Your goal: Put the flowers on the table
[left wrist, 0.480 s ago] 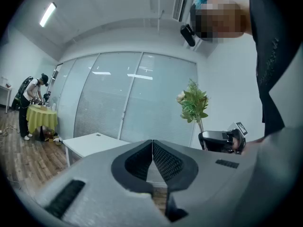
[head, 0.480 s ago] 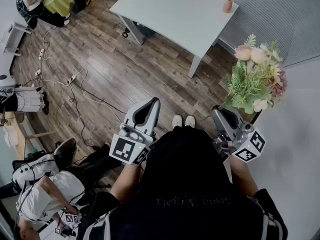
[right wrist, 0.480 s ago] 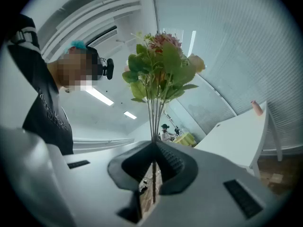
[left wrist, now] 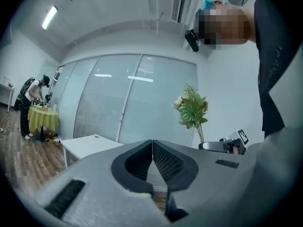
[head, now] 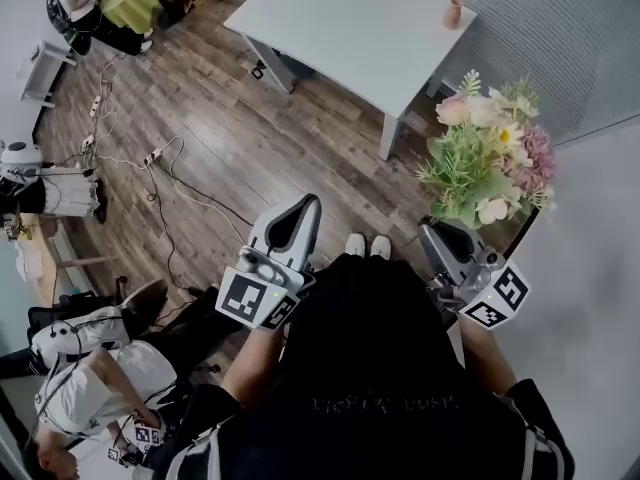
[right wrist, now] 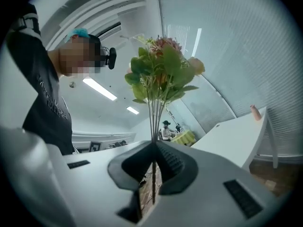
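Right gripper (right wrist: 154,144) clamped on the thin stems of the flower bouquet (head: 488,158), blooms rising above its jaws, over wooden floor (head: 250,138), near but apart from the white table (head: 340,28), left gripper (left wrist: 152,142) closed, empty, small pink vase (head: 453,12) at the table's far corner

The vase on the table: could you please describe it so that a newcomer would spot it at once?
Find the white table on the wood floor. At its far right corner, by the grey blinds, stands a small vase. It alone sits on the tabletop, terracotta pink against white.
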Available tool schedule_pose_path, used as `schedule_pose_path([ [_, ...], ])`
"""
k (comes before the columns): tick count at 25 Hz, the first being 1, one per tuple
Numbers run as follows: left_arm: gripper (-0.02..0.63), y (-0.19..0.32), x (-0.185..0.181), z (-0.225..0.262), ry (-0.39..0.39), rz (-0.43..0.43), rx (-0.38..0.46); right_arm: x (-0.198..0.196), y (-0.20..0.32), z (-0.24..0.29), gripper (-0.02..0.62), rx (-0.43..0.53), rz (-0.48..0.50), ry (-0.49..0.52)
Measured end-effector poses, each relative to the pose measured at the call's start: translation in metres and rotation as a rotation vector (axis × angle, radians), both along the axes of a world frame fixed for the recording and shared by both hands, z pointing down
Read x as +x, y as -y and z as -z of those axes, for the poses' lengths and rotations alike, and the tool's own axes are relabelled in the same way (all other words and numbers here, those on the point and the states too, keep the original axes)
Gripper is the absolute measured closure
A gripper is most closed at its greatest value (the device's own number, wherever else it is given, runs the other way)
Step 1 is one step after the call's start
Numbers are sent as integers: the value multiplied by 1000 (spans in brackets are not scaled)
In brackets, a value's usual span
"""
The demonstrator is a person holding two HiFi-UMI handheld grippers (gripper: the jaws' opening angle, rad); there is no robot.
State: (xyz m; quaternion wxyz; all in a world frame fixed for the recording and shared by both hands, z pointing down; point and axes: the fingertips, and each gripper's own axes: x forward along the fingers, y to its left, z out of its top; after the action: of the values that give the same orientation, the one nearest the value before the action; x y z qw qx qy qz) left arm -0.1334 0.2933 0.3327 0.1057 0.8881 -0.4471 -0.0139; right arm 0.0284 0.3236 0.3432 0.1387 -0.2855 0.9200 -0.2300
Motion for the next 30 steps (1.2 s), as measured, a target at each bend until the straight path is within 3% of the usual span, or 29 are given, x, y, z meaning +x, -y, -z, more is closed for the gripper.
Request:
schedule_pose_path([
  [6,586,-12,11,-17,38,20,5,18,2,-17,552,16,8,25],
  [14,586,2,31,-17,21,22,15,42,14,-19,552,-7,3,51],
  [30,586,102,26,-32,14,-13,-13,25,104,-18,552,-40,7,75],
])
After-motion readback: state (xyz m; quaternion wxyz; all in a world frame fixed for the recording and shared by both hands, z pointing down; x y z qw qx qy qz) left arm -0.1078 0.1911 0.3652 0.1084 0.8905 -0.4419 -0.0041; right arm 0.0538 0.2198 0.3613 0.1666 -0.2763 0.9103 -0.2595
